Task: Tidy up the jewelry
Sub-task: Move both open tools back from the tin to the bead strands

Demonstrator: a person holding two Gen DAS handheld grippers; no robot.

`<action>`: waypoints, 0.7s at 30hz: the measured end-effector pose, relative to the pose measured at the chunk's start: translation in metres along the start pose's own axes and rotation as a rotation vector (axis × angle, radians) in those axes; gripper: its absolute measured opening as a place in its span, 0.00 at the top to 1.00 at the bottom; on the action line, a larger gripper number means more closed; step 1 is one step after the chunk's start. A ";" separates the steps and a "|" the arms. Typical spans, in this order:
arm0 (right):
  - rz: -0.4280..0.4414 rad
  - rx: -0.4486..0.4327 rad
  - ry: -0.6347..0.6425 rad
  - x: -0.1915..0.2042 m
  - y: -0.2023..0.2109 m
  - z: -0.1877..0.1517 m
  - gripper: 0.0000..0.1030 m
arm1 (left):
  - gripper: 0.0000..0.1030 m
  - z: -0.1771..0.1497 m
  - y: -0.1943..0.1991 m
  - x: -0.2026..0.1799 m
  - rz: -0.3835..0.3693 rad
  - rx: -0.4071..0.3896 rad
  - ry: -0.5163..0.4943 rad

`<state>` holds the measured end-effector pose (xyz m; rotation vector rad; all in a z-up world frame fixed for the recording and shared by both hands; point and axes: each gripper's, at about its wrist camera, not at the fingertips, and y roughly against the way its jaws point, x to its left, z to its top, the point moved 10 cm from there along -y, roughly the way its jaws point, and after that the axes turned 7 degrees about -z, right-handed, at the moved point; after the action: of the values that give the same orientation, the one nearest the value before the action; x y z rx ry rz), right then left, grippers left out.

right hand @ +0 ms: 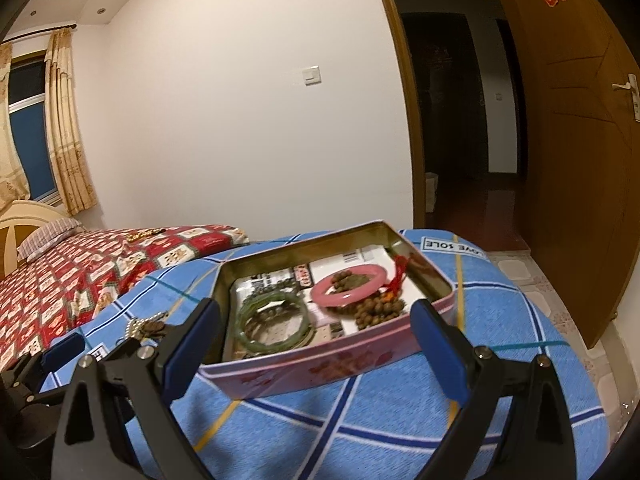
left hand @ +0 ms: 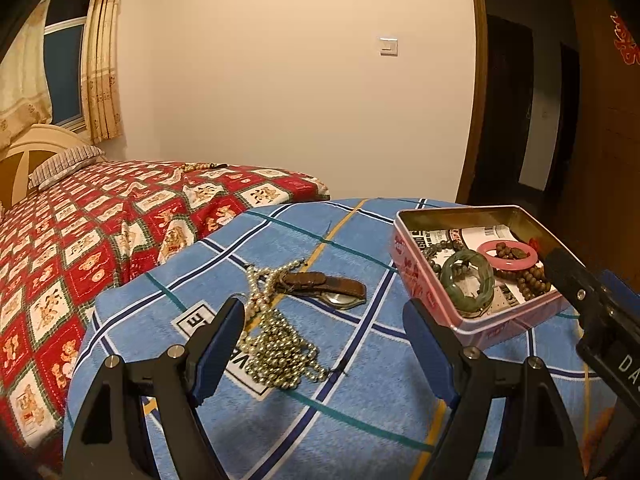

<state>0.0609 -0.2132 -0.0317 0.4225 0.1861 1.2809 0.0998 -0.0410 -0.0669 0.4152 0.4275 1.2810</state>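
The left gripper (left hand: 324, 320) stands with its jaws spread wide and nothing between the pads; it hangs above a blue plaid cloth (left hand: 360, 412) that covers a rounded surface. The pearl bead necklace (left hand: 276, 344) lies heaped on the cloth just ahead of the left finger, part of the heap hidden behind that finger. Touching the necklace at its far end lies a wristwatch with a brown strap (left hand: 324, 286); its dial is seen edge-on and cannot be read.

To the right on the same cloth sits the pink tin box (left hand: 492, 324), lid off. Inside it are a green bangle (left hand: 467, 280), a pink bangle (left hand: 512, 255), a string of brown wooden beads (left hand: 528, 276) and a darker bead string partly under the green bangle, all on printed paper whose text is illegible. A small brown item inside the pink bangle cannot be identified. The near right corner of the box is covered by the other gripper's black body in the left wrist view.

The right gripper (right hand: 316, 328) is likewise released, jaws wide, with the pink tin box (right hand: 304, 364) straddled between the fingers; the pads do not appear to press its walls, though blur at the box's near edge makes contact hard to judge. A red tassel (right hand: 398, 276) lies by the pink bangle (right hand: 348, 292). The necklace (right hand: 138, 326) shows only as a small patch at the left, cut off by the finger.

A bed with a red patterned quilt (left hand: 80, 240) lies beyond.
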 end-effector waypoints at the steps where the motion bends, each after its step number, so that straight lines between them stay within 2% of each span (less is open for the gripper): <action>1: 0.003 0.000 0.004 0.002 0.001 -0.001 0.05 | 0.21 -0.001 0.001 0.002 0.001 0.001 0.000; 6: 0.019 0.006 0.020 0.014 0.005 -0.005 0.05 | 0.21 -0.005 0.008 0.016 0.015 0.016 -0.005; 10: 0.068 0.036 0.016 0.028 0.008 -0.012 0.05 | 0.21 -0.008 0.016 0.040 0.031 0.032 -0.012; 13: 0.101 0.059 0.039 0.043 0.009 -0.018 0.05 | 0.21 -0.007 0.023 0.065 0.031 0.033 0.046; 15: 0.120 0.069 0.060 0.054 0.010 -0.022 0.09 | 0.21 -0.006 0.027 0.086 0.064 0.042 0.073; 16: 0.130 0.078 0.074 0.059 0.010 -0.024 0.10 | 0.21 -0.006 0.030 0.100 0.104 0.042 0.072; 21: 0.184 0.143 0.116 0.083 0.005 -0.037 0.27 | 0.21 -0.011 0.035 0.140 0.202 0.049 0.088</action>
<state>0.0665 -0.1253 -0.0553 0.4970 0.3449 1.4792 0.0973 0.1039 -0.0681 0.4527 0.5015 1.4913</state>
